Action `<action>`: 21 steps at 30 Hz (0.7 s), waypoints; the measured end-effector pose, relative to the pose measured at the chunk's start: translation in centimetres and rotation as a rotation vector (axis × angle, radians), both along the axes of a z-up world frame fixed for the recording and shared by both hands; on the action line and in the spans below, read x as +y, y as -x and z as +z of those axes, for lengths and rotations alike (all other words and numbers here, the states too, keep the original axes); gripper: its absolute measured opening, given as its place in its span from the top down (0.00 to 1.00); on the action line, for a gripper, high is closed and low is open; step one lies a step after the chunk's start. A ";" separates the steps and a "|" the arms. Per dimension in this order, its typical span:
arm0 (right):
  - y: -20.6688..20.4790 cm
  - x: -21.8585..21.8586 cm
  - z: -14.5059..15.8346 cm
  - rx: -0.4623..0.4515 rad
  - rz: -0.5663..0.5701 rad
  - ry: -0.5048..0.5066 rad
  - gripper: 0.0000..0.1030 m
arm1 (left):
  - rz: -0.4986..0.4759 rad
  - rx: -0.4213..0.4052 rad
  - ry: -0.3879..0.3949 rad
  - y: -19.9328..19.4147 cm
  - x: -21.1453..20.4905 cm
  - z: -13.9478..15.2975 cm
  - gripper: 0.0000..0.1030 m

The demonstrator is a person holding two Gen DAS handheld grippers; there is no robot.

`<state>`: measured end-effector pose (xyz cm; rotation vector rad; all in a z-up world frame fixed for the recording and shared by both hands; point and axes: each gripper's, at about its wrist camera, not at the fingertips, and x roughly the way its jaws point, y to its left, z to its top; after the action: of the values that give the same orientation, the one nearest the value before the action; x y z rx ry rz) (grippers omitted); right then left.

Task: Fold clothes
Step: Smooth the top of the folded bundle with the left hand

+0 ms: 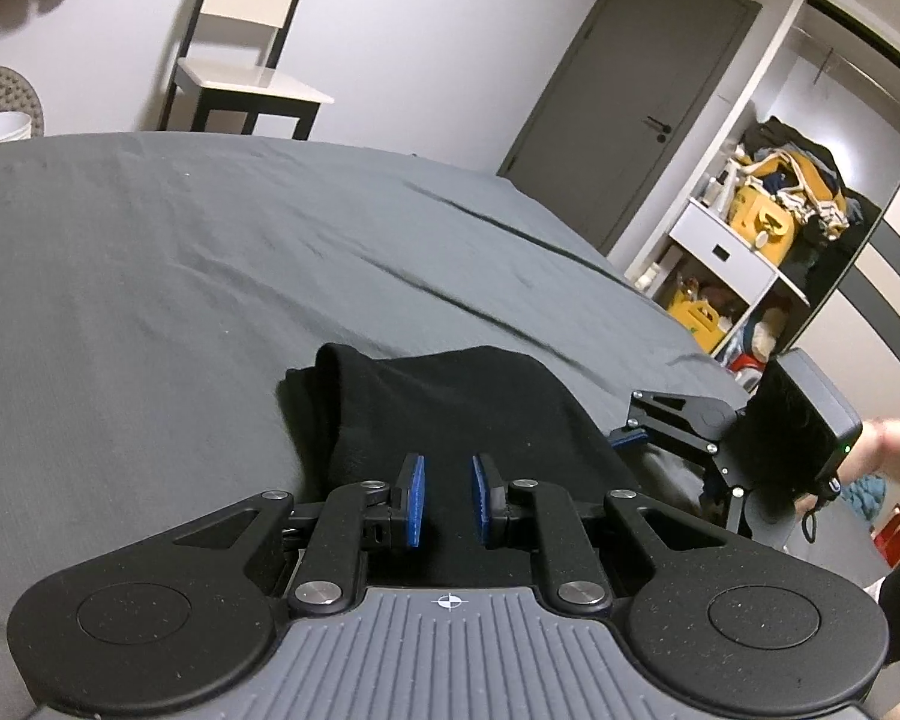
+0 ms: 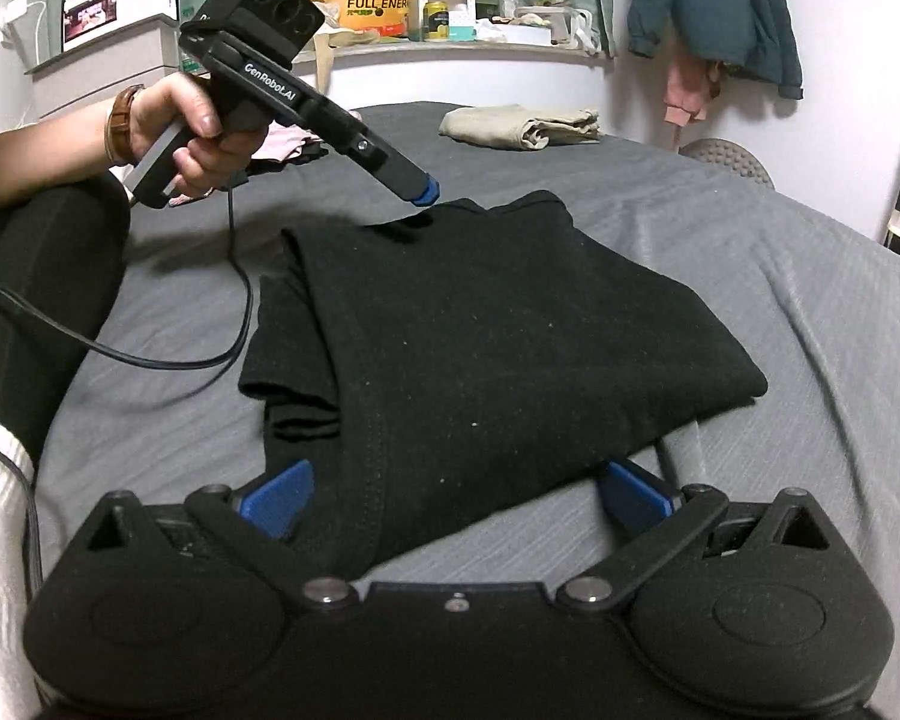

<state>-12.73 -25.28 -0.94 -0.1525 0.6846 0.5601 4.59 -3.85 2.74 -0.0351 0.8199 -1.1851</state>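
- Looking down the left wrist view first: the left gripper (image 1: 447, 501) hangs over the near end of the black garment (image 1: 450, 414), its blue pads (image 1: 415, 501) a narrow gap apart with nothing pinched between them.
- The garment lies folded on the grey bedsheet (image 1: 210, 252), low in the frame at about 6 o'clock, one thick fold edge rising toward 11 o'clock.
- Over at 3 o'clock the right gripper (image 1: 624, 438) reaches in at the garment's edge; from here I cannot tell how its jaws stand, the tips are half hidden.
- Up at 11 o'clock stands a white chair (image 1: 252, 60), at 1 o'clock a grey door (image 1: 624, 102), and at 3 o'clock a cluttered shelf (image 1: 744, 234).
- Now the right wrist view: the right gripper (image 2: 456, 498) is spread wide, a blue pad on each side, and the black garment's near hem drapes into the gap without being clamped.
- The garment (image 2: 480, 312) fills the middle as a tidy folded rectangle.
- At 10 o'clock a hand (image 2: 192, 126) grips the left gripper (image 2: 423, 189), its tip poised just above the garment's far edge.
- A black cable (image 2: 210, 354) loops across the sheet at 9 o'clock.
- At 1 o'clock a beige garment (image 2: 522, 126) sits folded, well apart.
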 end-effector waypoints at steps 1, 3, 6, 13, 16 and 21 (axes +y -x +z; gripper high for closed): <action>-0.1 0.0 0.1 -0.003 0.006 -0.004 0.00 | 0.002 0.000 0.002 -0.1 0.1 0.1 0.85; -0.2 0.0 -0.2 -0.011 0.018 -0.016 0.00 | 0.019 -0.008 0.005 -0.2 0.1 0.3 0.85; -0.3 -0.1 -0.3 -0.017 0.024 -0.026 0.00 | 0.044 -0.003 0.027 -0.5 0.5 0.4 0.85; 0.1 0.1 -0.2 -0.020 0.022 -0.024 0.00 | 0.045 0.006 0.014 -0.7 0.5 -0.1 0.85; 0.3 0.1 -0.1 -0.022 0.022 -0.024 0.00 | 0.031 0.019 0.040 -1.0 0.5 0.0 0.85; 0.4 0.1 0.0 -0.021 0.022 -0.022 0.00 | 0.022 0.022 0.037 -1.6 0.2 -0.1 0.85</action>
<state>-13.18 -25.13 -0.96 -0.1458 0.6568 0.5860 6.16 -3.69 2.67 -0.0875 0.8149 -1.1805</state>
